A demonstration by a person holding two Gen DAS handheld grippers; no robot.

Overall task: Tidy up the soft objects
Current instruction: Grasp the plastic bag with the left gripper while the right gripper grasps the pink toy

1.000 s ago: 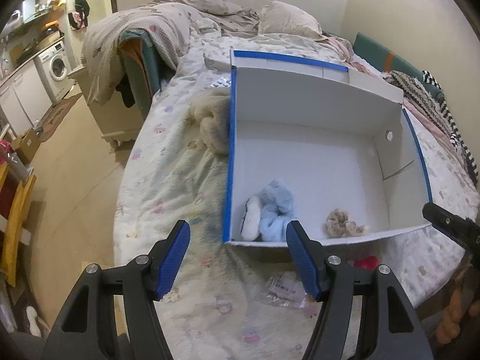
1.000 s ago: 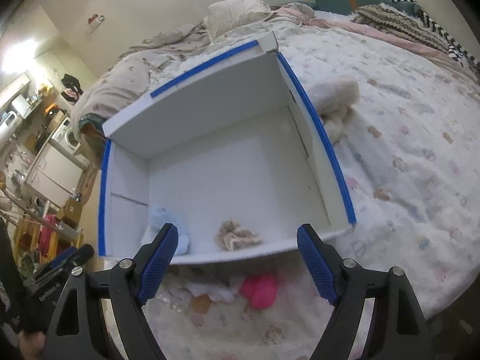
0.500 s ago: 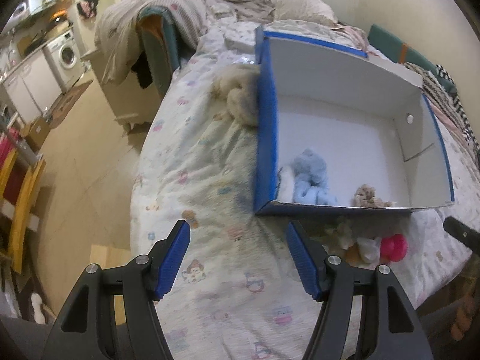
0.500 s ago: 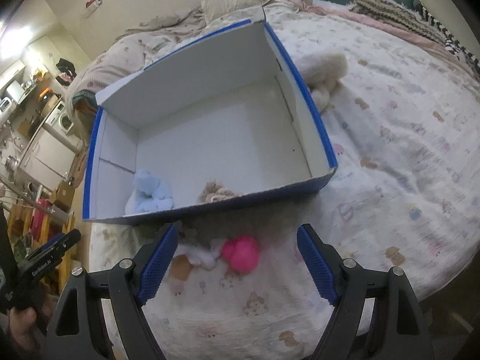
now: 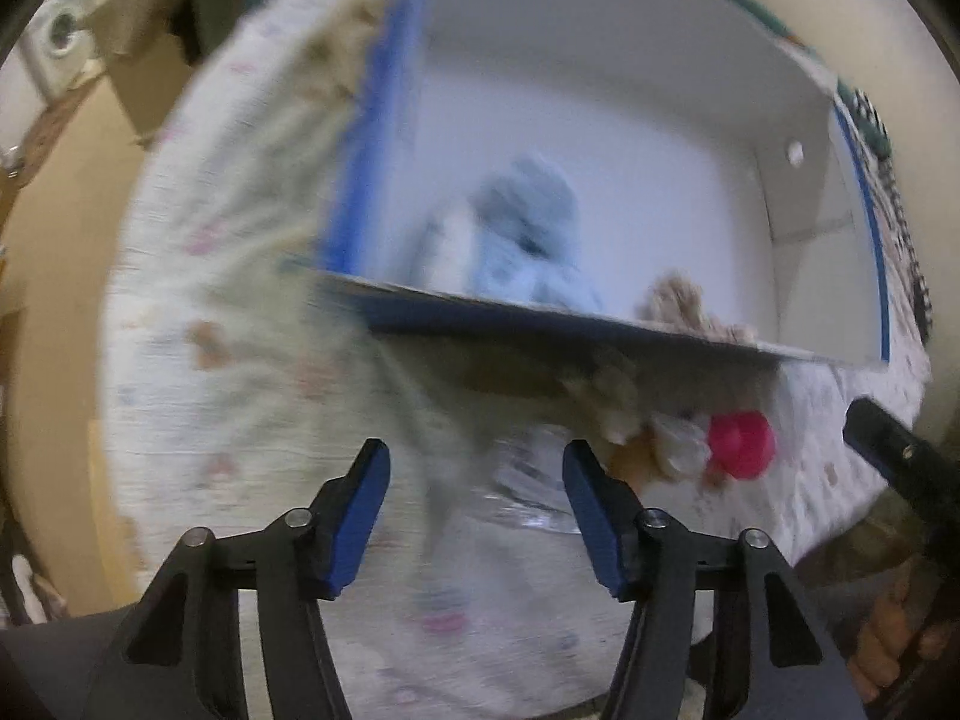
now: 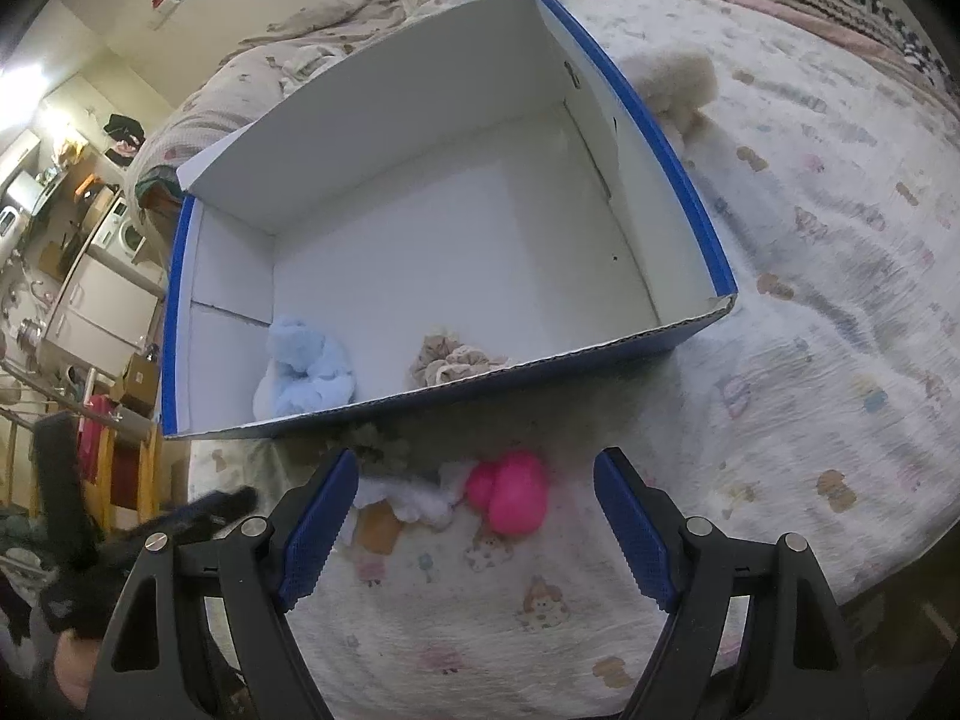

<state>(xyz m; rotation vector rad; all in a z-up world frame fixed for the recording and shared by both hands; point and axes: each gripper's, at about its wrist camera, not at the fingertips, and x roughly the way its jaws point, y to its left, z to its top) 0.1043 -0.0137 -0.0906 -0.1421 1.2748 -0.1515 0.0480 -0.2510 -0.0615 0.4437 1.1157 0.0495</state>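
1. On the patterned white bedspread (image 6: pixel 840 360), the blue-edged white cardboard box (image 6: pixel 456 264) lay with its near wall at twelve o'clock of both tongs. A pale blue plush toy (image 6: pixel 309 375) sat in its near-left corner and a beige ruffled scrunchie (image 6: pixel 447 360) close to the near wall.
2. Just outside that wall lay the loose pieces: a bright pink rounded soft toy (image 6: pixel 510 498), a white fluffy scrap (image 6: pixel 414 495) touching it at its nine o'clock, and a small tan piece (image 6: pixel 378 528) beside the scrap.
3. The right gripper (image 6: pixel 474 528) stood wide open, empty, the pink toy between its blue pads at about twelve o'clock.
4. The left gripper (image 5: pixel 474 510) was equally wide and empty. Its view was badly smeared, and a crinkled clear plastic wrapper (image 5: pixel 528 480) showed between its pads.
5. Risk: the blur suggested fast travel; a hurried closure might have pinched bedspread or wrapper instead of a toy.
6. Risk: the pink toy and white scrap touched, so the right tongs could have dragged both, or dropped one at the rim.
7. Risk: both tongs converged on one small cluster and could have collided.
8. A cream fluffy plush (image 6: pixel 678 84) lay outside the box's right wall at one o'clock and might have been overlooked.
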